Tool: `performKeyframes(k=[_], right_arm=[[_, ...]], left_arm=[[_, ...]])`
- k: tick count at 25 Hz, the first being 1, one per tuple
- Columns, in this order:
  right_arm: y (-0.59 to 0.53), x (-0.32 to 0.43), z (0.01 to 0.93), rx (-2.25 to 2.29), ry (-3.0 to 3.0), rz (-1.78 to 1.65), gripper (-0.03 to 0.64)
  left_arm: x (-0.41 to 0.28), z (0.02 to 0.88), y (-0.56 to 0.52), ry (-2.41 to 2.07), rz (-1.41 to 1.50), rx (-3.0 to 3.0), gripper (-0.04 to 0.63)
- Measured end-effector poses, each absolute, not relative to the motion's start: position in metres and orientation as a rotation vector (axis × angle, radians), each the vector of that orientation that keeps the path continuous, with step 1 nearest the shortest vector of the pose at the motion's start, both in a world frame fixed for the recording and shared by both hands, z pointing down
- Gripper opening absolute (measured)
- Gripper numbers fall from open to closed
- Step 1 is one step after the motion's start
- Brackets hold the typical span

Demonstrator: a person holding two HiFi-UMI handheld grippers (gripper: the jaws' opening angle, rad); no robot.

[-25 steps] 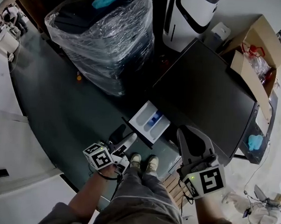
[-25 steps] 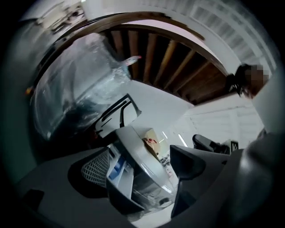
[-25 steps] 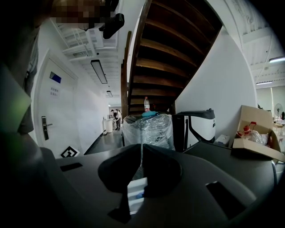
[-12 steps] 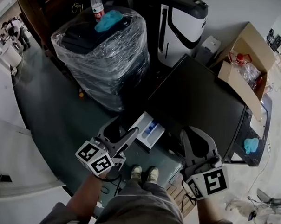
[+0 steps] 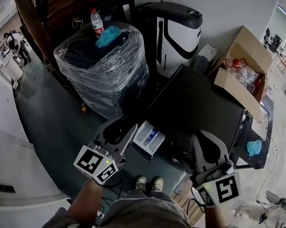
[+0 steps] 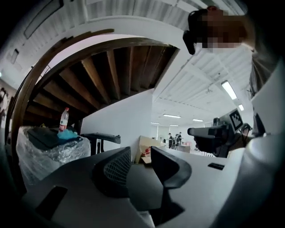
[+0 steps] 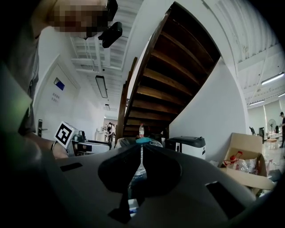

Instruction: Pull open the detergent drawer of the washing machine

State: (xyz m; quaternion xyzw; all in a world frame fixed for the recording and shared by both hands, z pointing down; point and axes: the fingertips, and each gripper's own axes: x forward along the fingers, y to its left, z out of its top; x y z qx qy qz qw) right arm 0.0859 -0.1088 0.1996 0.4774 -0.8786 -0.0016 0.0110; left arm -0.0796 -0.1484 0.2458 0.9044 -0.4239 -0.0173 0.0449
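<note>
The black-topped washing machine (image 5: 195,106) stands in the middle of the head view. Its white detergent drawer (image 5: 149,137), with a blue insert, sticks out of the front, pulled open. My left gripper (image 5: 123,126) is held level just left of the drawer and above it, not touching it. Its jaws (image 6: 141,164) have just been closing, but a gap still shows with nothing in it. My right gripper (image 5: 206,135) hovers over the machine's near edge. The right gripper view shows the tips (image 7: 141,147) meeting on nothing.
A plastic-wrapped appliance (image 5: 104,69) with a water bottle (image 5: 96,20) and a blue cloth on top stands at the back left. Behind the washer are a white and black machine (image 5: 177,34) and an open cardboard box (image 5: 244,63). The person's feet (image 5: 149,183) are below the drawer.
Both grippers have risen from near the floor by the drawer to the level of the machine's top. The left gripper has rolled and its jaws have narrowed. The drawer has stayed open.
</note>
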Motion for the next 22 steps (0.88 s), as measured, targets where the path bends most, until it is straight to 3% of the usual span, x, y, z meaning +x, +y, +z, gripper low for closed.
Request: performKeyframes(k=[22], right_arm=[[-0.083,0.107,0.173,1.525,-2.707,-0.103,0.040]], left_arm=[[-0.084,0.192,-0.117,-1.616,0.162,2.888,0.031]])
